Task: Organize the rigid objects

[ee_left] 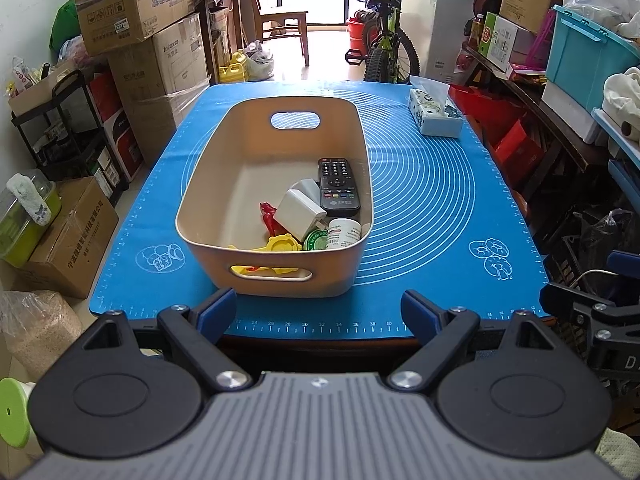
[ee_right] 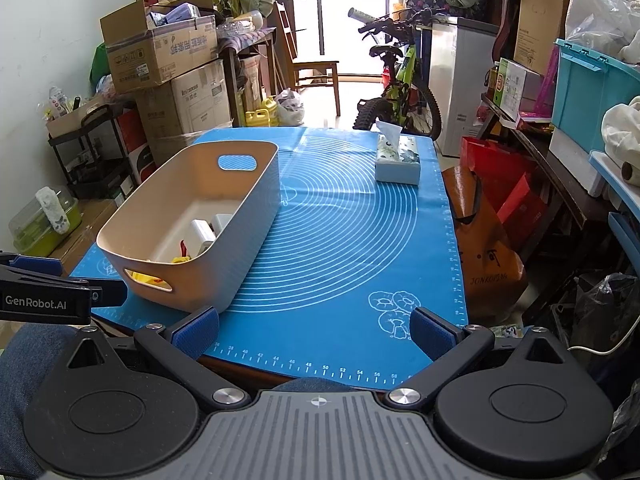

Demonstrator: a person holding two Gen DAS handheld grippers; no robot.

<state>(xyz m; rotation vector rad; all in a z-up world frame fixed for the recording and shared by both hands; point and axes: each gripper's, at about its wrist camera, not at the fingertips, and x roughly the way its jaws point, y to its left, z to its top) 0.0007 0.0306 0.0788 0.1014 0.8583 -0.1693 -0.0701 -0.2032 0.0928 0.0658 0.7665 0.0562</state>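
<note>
you hold both off the near table edge, left gripper and right gripper released, nothing between the jaws. the remote control, charger and bottle lie gathered in the beige bin, leaving the blue mat free.

"GenRobot.AI" on the left gripper, "JONKOPING" on the orange bag, ruler numerals 36–58 on the mat
</note>
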